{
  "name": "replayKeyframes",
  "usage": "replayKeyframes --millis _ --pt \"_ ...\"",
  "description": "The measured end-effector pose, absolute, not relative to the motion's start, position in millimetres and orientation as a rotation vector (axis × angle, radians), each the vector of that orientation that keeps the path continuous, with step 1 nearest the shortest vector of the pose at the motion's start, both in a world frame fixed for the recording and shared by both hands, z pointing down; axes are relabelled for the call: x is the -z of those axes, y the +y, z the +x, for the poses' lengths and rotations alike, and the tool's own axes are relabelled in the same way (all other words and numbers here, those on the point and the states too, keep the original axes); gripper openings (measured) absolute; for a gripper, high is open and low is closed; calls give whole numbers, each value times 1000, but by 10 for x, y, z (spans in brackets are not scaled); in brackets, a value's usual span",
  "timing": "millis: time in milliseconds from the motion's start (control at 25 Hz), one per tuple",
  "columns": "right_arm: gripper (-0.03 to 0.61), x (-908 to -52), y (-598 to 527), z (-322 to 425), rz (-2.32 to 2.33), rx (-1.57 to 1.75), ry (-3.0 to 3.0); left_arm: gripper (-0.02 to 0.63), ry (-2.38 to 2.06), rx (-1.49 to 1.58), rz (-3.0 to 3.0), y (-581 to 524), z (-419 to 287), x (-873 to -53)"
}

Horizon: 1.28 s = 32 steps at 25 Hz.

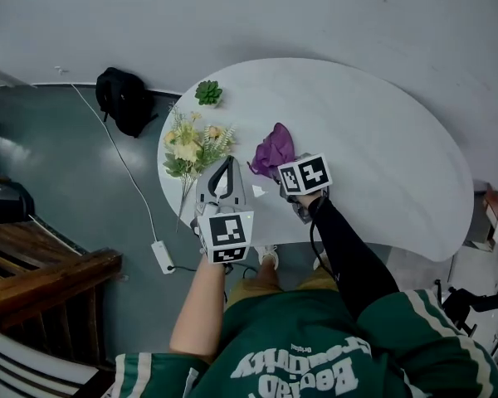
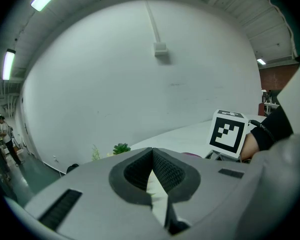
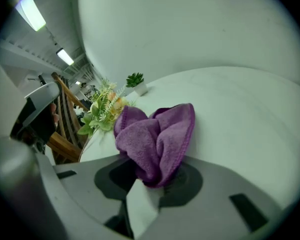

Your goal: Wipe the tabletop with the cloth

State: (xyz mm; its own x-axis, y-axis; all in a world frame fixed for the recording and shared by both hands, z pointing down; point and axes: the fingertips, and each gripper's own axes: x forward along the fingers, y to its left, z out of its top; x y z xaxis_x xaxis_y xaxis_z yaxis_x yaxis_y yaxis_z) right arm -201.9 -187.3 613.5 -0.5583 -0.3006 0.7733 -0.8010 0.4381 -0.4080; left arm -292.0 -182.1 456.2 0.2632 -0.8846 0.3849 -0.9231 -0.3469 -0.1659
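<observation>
while one purple cloth (image 1: 272, 149) sits bunched on the one white table (image 1: 382, 139), two grippers work close by it, each carrying one marker cube. the right gripper (image 1: 287, 169) is clamped on the cloth's near edge; in the right gripper view the jaws pinch the folds and the rest of the fabric stands up in a loose crumple above them, its far part lying against the tabletop. the left gripper (image 1: 224, 162) lies just left of the cloth, apart from it, with its jaws brought together at the tips and nothing between them - the left gripper view shows the ribbed pads (image 2: 165, 170) meeting, with only a pale sliver of table in the gap below.

left of the cloth lies one bunch of flowers (image 1: 191, 148), cream and yellow, stems pointing toward the person. beyond the cloth and to its left stands one small potted plant (image 1: 207, 93). further left of the cloth, off the table, one black backpack (image 1: 124, 99) rests on the floor, and one white cable (image 1: 124, 168) runs past it.

the left forearm is bare and reaches forward toward the cloth, gripper pointing away from the body - the right arm, in a black sleeve, stretches out straight behind the cloth's near side.
</observation>
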Motion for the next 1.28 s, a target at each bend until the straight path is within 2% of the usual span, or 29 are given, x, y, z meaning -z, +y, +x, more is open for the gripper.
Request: replayKeyframes --millis 400,1280 --pt "120 -6134 -1794 -771 998 -1057 -2037 2 -1664 -657 2481 -1851 -1775 -4555" --pt "120 -6113 -1105 2831 1295 -1080 -1845 2 -1376 -608 2694 -1568 1458 -4556"
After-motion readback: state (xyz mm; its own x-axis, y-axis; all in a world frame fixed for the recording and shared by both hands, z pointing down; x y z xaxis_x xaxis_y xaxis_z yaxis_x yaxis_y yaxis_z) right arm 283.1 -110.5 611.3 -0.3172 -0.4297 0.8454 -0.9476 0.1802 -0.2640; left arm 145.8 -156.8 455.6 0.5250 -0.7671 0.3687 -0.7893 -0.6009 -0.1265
